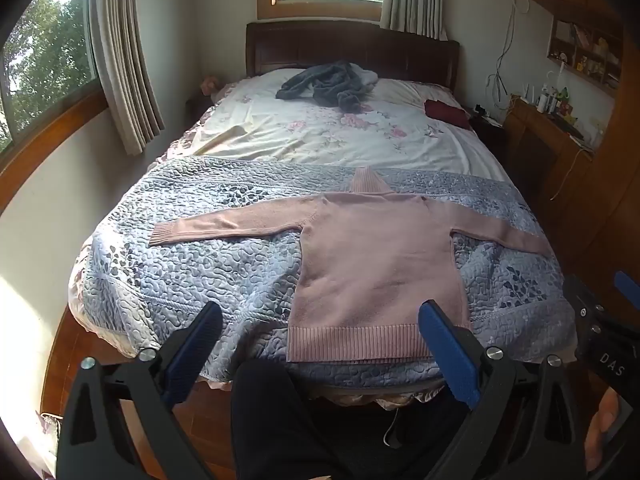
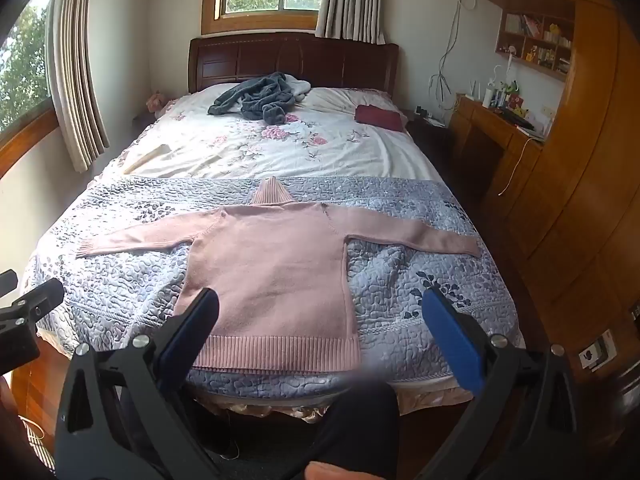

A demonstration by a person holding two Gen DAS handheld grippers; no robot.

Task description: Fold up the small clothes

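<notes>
A pink knitted sweater [image 1: 376, 264] [image 2: 272, 272] lies flat on the blue-grey quilt [image 1: 200, 264] [image 2: 120, 280] at the foot of the bed, both sleeves spread out sideways and the ribbed hem towards me. My left gripper [image 1: 320, 312] hovers open above the bed's near edge, in front of the hem's left part, holding nothing. My right gripper [image 2: 320, 300] is open too, held back from the hem's right part, with nothing between its blue pads [image 2: 452, 336].
A dark grey garment [image 2: 256, 100] and a folded dark red cloth [image 2: 380, 117] lie near the headboard on the floral sheet [image 2: 260, 152]. A wooden desk [image 2: 492, 128] and wardrobe stand to the right. A person's dark-clad leg [image 1: 280, 420] is below the grippers.
</notes>
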